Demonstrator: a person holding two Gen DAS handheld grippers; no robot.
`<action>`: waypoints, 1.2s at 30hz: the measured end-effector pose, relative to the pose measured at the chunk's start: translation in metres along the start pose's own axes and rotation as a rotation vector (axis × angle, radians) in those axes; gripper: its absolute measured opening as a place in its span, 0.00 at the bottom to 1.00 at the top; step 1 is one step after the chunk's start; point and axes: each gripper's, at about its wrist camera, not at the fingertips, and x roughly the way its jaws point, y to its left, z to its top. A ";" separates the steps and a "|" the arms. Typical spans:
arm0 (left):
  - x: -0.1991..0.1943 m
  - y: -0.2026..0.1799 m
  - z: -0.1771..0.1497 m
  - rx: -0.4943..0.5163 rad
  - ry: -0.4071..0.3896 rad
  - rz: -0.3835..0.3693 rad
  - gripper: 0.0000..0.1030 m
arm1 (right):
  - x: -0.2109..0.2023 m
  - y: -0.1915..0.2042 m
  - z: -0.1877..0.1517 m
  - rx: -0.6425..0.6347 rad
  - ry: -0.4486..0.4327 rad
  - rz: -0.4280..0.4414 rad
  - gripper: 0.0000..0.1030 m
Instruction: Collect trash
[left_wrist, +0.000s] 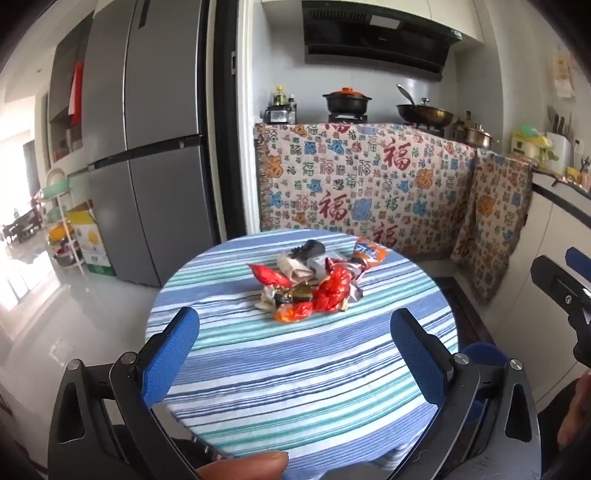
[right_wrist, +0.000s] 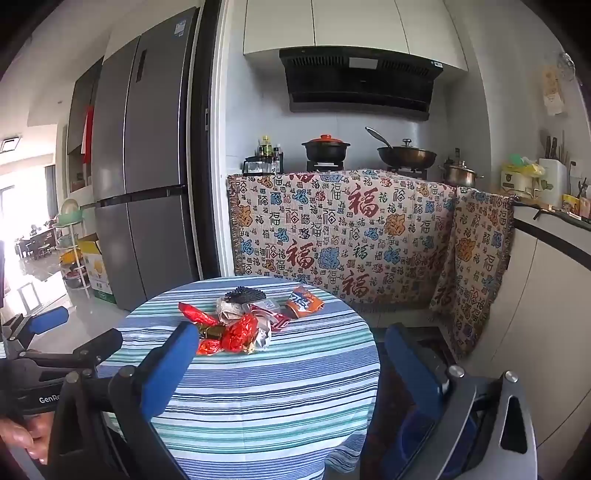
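a heap of crumpled wrappers (left_wrist: 310, 284) lies on the round table (left_wrist: 295, 387), a little past the middle of its striped blue, green and white cloth. most of the heap is red and orange foil, with some silver and gold pieces mixed in (a few too crushed to tell apart). at the heap's far side sits a dark ridged piece (left_wrist: 308, 248), and just beside it, toward the far right of the heap, an orange snack packet (left_wrist: 367, 253) lies flat, touching the rest.

nearer than the heap, the left gripper (left_wrist: 295, 332) hangs above the cloth with its blue-padded fingers (left_wrist: 173, 350) spread wide and nothing between them; the heap lies beyond the tips, apart from them. the right gripper (right_wrist: 291, 350) is to the right of the heap, also spread wide and empty, its left pad (right_wrist: 170, 369) over the table and its right pad off the table's edge. a fingertip (left_wrist: 243, 467) shows at the bottom of the left wrist view.

beyond the heap, behind the table, a patterned cloth (left_wrist: 365, 184) hangs over a kitchen counter. on the counter stand a black pot with an orange lid (left_wrist: 346, 100) and a wok (left_wrist: 424, 112), under a dark range hood (left_wrist: 376, 35). to the left of the heap, further back, stands a grey fridge (left_wrist: 147, 147).
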 end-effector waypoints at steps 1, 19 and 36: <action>0.000 0.000 0.000 0.001 -0.001 0.004 1.00 | 0.001 0.000 0.000 0.000 0.010 -0.002 1.00; -0.009 0.001 0.009 -0.002 -0.006 -0.016 1.00 | -0.003 0.001 0.007 -0.005 -0.017 -0.004 1.00; -0.009 0.001 0.010 0.000 -0.005 -0.017 1.00 | -0.003 -0.001 0.007 0.000 -0.026 -0.007 1.00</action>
